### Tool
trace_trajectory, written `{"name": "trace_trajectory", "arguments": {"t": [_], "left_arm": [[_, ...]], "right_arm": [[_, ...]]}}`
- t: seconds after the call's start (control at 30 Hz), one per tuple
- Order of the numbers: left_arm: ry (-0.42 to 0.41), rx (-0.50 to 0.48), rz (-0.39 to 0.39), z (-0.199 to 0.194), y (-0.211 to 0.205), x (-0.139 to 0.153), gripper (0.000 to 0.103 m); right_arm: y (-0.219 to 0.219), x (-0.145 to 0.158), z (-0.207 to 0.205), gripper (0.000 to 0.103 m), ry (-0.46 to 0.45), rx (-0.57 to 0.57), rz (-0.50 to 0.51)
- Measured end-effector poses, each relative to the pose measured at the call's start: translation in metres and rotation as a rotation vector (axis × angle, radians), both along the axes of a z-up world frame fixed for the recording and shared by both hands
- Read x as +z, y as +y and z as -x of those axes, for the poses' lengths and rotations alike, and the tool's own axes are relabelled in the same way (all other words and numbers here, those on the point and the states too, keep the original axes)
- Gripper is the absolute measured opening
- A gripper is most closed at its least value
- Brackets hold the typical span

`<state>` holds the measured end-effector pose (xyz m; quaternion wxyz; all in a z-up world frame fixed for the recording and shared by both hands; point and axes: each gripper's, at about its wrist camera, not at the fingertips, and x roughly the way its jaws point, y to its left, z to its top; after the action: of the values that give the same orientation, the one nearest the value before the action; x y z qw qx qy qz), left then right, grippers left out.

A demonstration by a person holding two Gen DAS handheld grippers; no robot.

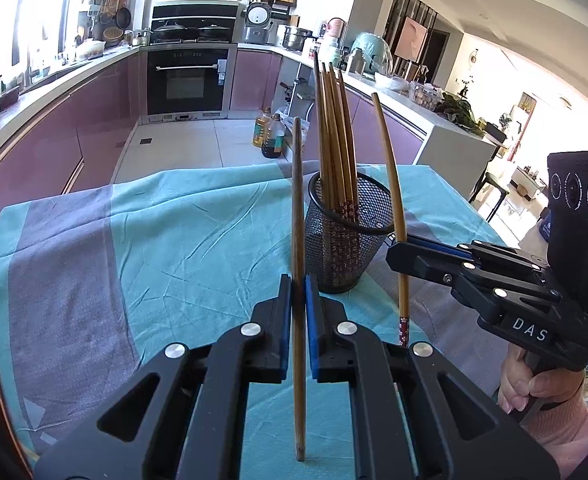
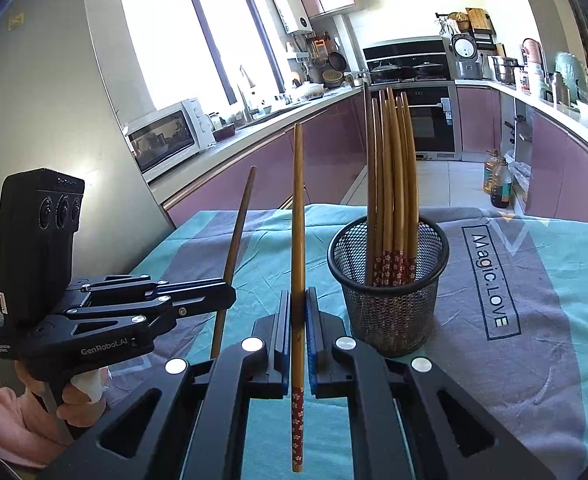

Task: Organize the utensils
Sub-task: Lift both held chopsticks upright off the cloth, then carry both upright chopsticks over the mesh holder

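A black mesh cup point(image 1: 345, 236) point(image 2: 389, 288) stands on the teal and grey cloth and holds several upright wooden chopsticks point(image 1: 333, 132) point(image 2: 391, 184). My left gripper point(image 1: 298, 292) point(image 2: 226, 292) is shut on a plain brown chopstick point(image 1: 298, 208) point(image 2: 236, 240), held nearly upright just left of the cup. My right gripper point(image 2: 298, 308) point(image 1: 397, 254) is shut on a chopstick with a red flowered end point(image 2: 298, 220) point(image 1: 389, 176), held upright beside the cup. Both held chopsticks are outside the cup, with their lower ends hanging over the cloth.
The cloth-covered table point(image 1: 154, 220) point(image 2: 533, 280) ends at a far edge behind the cup. Beyond it lie a tiled kitchen floor, purple cabinets, an oven point(image 1: 188, 80) and oil bottles point(image 1: 270, 132) on the floor. A hand in a pink sleeve point(image 1: 541, 392) grips the right tool.
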<state>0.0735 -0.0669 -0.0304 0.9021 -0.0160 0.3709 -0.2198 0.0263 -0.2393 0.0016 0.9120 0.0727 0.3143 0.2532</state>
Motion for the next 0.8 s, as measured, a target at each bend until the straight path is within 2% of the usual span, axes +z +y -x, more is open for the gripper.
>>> {"name": "trace_trajectory", "arguments": {"t": [0.8], "left_arm": [[-0.042, -0.029, 0.039, 0.005, -0.002, 0.023, 0.008]], "right_arm": [[-0.017, 0.021, 0.000, 0.006, -0.067, -0.037, -0.012]]}}
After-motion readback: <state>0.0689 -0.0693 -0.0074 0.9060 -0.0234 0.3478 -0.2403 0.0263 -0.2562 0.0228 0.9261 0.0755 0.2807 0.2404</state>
